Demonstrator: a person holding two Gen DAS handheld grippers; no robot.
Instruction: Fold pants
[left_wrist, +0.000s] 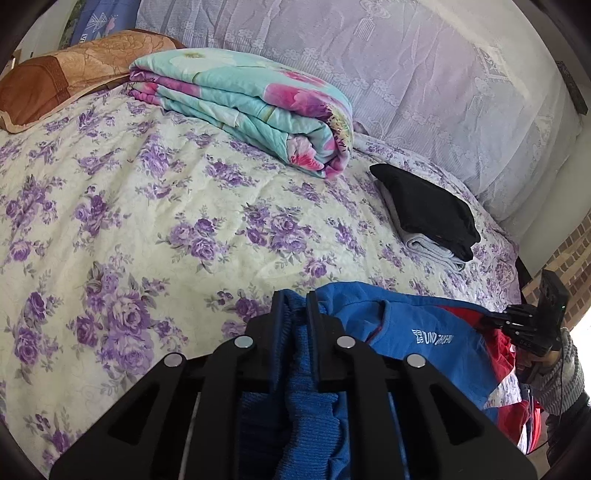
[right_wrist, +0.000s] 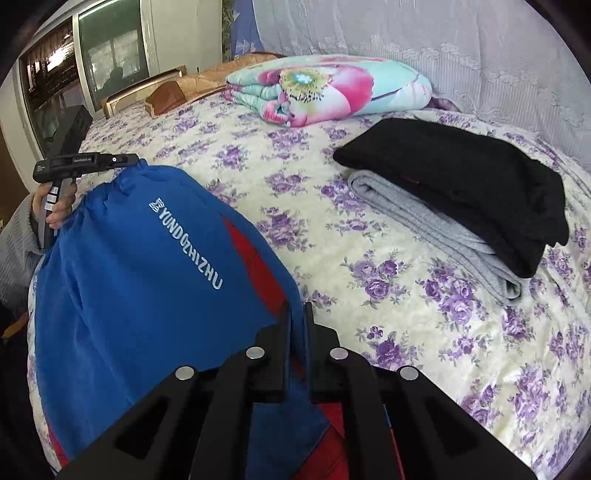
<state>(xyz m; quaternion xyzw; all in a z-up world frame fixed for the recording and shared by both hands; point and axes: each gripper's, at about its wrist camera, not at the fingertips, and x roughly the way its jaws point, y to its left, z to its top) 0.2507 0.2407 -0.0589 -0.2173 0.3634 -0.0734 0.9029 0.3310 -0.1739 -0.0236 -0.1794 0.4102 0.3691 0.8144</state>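
Note:
The blue pants (right_wrist: 147, 280) with red panels and white lettering hang between my two grippers at the near edge of the bed. They also show in the left wrist view (left_wrist: 406, 332). My left gripper (left_wrist: 297, 299) is shut on the blue ribbed waistband. My right gripper (right_wrist: 295, 314) is shut on the other blue and red edge of the pants. The left gripper also shows in the right wrist view (right_wrist: 125, 160), at the pants' top left corner. The right gripper shows in the left wrist view (left_wrist: 491, 321), at the far right.
The bed has a purple-flowered sheet (left_wrist: 147, 221). A folded floral quilt (left_wrist: 251, 103) lies at the back. A stack of folded black (right_wrist: 461, 184) and grey (right_wrist: 424, 229) clothes lies to the right. A brown pillow (left_wrist: 62, 77) is at the back left. A lace curtain (left_wrist: 406, 66) hangs behind.

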